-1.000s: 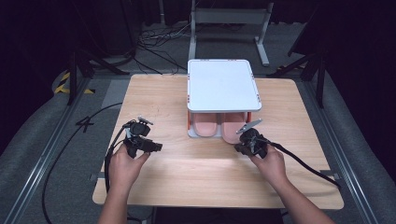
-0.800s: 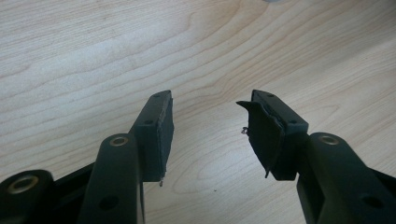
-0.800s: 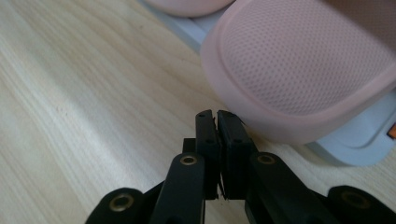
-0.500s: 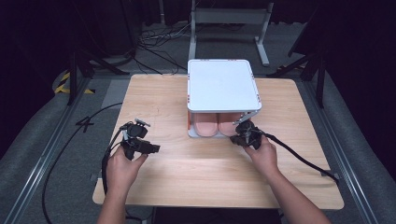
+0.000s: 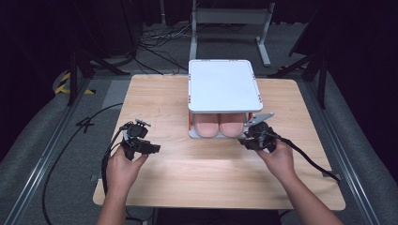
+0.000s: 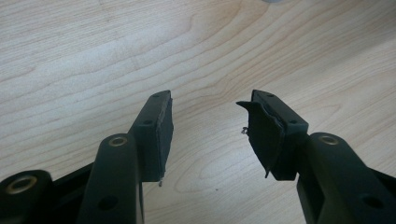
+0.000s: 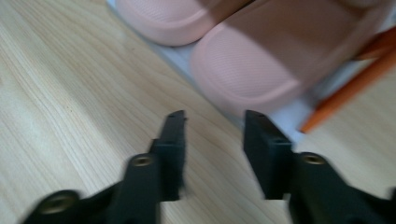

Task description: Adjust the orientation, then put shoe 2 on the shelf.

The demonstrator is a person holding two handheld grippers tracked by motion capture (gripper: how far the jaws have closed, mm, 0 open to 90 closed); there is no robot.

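Tabletop [image 5: 211, 173]: light wood-grain surface carrying all the items listed below.

Shoe rack [image 5: 224, 86]: small white rack with a flat white top shelf, orange uprights at its sides, standing at the middle of the far half of the tabletop.

Pink slippers [image 5: 219, 124]: a pair, side by side on the lower level of the shoe rack, under the top shelf, rounded ends toward the person. In the right gripper view the nearer slipper [image 7: 261, 65] lies on the white base with an orange upright [image 7: 348, 91] beside it; the other slipper [image 7: 163, 18] is next to it and the two touch.

Right tongs [image 5: 248, 136]: held in the person's right hand [image 5: 278, 157], just in front of the right front corner of the shoe rack, tips toward the nearer slipper. In the right gripper view the right tongs [image 7: 214, 122] have a moderate gap with nothing in it; the jaws have just been opening. The tips stop short of the slipper and of the rack's base edge, over bare wood.

Left tongs [image 5: 151, 149]: held in the left hand [image 5: 123, 166], well apart from the shoe rack, over the left part of the tabletop. In the left gripper view the left tongs [image 6: 205, 105] gape wide with nothing between the pads; the pad [image 6: 262, 135] on one jaw looks frayed at its edge.
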